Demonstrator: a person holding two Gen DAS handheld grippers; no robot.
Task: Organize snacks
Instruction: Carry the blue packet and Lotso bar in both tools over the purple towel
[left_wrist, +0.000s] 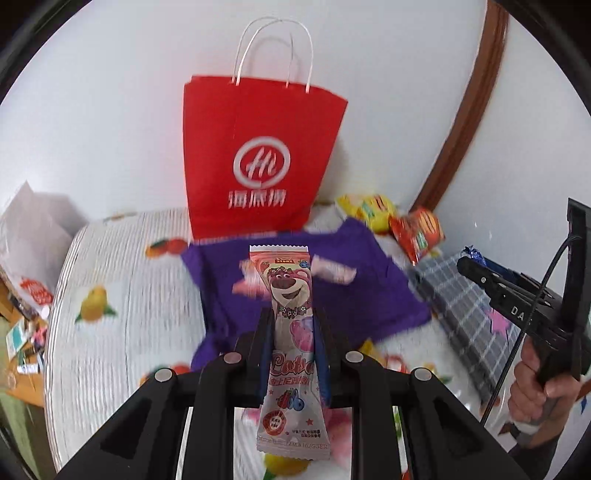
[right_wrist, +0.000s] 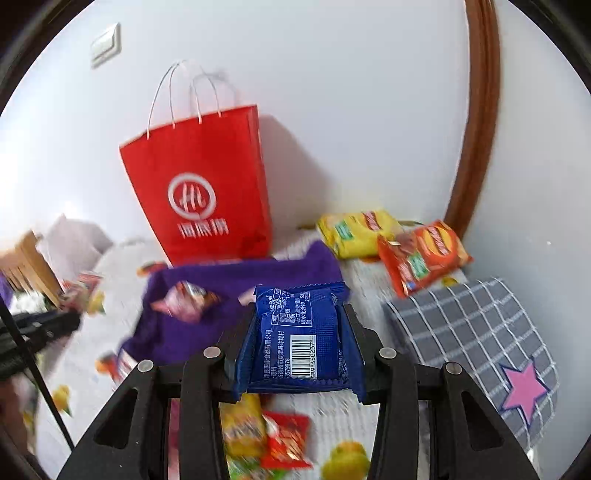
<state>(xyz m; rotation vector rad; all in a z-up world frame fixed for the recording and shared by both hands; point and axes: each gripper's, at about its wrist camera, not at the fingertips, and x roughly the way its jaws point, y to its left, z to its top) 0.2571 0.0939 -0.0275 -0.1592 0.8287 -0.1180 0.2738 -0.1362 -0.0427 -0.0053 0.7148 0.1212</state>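
My left gripper (left_wrist: 293, 314) is shut on a pink bear-print snack packet (left_wrist: 291, 332) and holds it upright above a purple cloth (left_wrist: 369, 280). My right gripper (right_wrist: 300, 314) is shut on a blue snack packet (right_wrist: 301, 336) with a barcode, held above the table near the purple cloth (right_wrist: 236, 280). A red paper bag (left_wrist: 255, 158) with white handles stands against the wall behind the cloth; it also shows in the right wrist view (right_wrist: 207, 188). The right gripper appears at the right of the left wrist view (left_wrist: 465, 264). Pink wrapped snacks (right_wrist: 184, 301) lie on the cloth.
A yellow packet (right_wrist: 354, 230) and an orange-red packet (right_wrist: 421, 254) lie by the wall at the back right. A grey checked cloth (right_wrist: 476, 332) with a pink star lies to the right. Small yellow and red packets (right_wrist: 266, 439) lie near the front. The fruit-print table cover (left_wrist: 110, 295) ends at the left.
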